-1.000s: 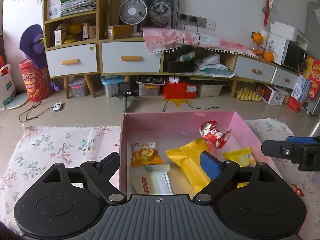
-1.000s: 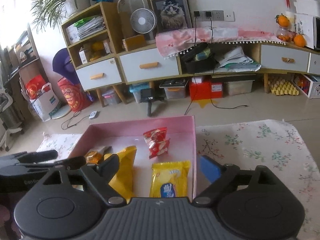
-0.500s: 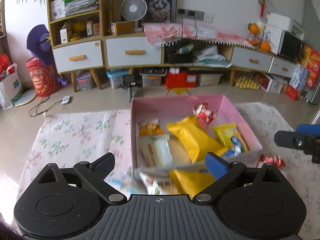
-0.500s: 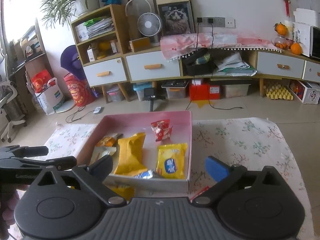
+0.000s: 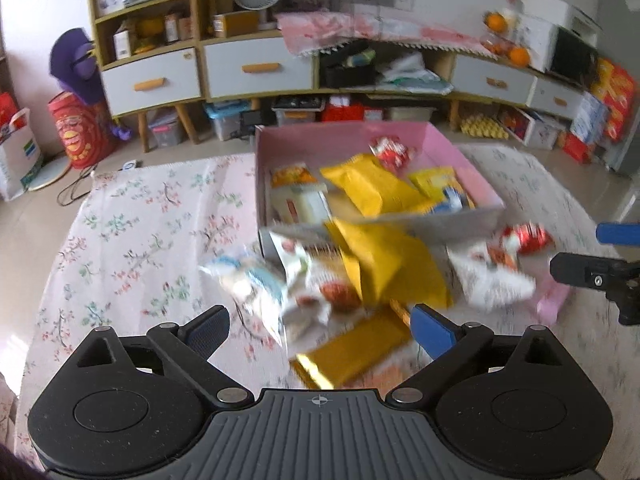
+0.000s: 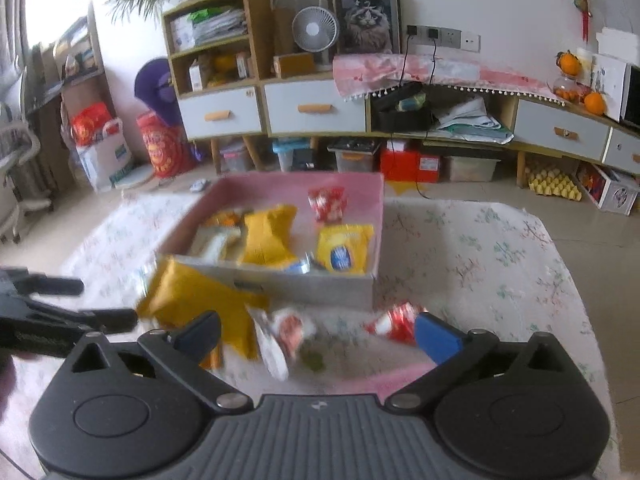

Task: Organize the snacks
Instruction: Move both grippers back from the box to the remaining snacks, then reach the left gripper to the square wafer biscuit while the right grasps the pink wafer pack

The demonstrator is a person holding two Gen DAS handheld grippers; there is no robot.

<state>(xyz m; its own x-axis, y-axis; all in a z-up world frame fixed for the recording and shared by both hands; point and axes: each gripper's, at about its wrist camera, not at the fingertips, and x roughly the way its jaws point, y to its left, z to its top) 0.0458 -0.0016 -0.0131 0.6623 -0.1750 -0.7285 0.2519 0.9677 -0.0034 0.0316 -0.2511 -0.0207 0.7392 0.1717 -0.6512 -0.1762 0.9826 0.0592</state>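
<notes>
Pink box point(image 5: 460, 156) sits at 12 o'clock on the floral table point(image 5: 132, 240), holding several snacks: yellow bag point(image 5: 372, 188), red pack point(image 5: 390, 152), orange pack point(image 5: 292, 172), white pack point(image 5: 300, 204), yellow biscuit pack w/ blue logo point(image 6: 344, 248).

Loose snacks lie outside the box, just below its near wall, all motion-blurred. From the left wrist view: big yellow bag point(image 5: 392, 264) at centre touching the box wall, white-blue pack point(image 5: 248, 280) at 9 o'clock of it, white pack w/ red print point(image 5: 316, 300) beside that, gold wrapper point(image 5: 352, 352) at 6 o'clock, white bag point(image 5: 488, 276) at 3 o'clock, red wrapper point(image 5: 524, 240) past it near the box's right corner. Some overlap; can't tell exactly which lies on which.

Left gripper point(image 5: 320, 326) is spread wide, holding nothing, hanging over the pile w/ the gold wrapper between its fingers. Right gripper point(image 6: 318, 332) also spread wide, nothing held; the red wrapper point(image 6: 396, 320) is just by its blue right finger point(image 6: 438, 342), touching or not, can't tell. Each gripper shows at the edge of the other's view: right one at 3 o'clock, left one at 9 o'clock.

Behind, a cabinet point(image 6: 316, 112) w/ white drawers along the wall.
</notes>
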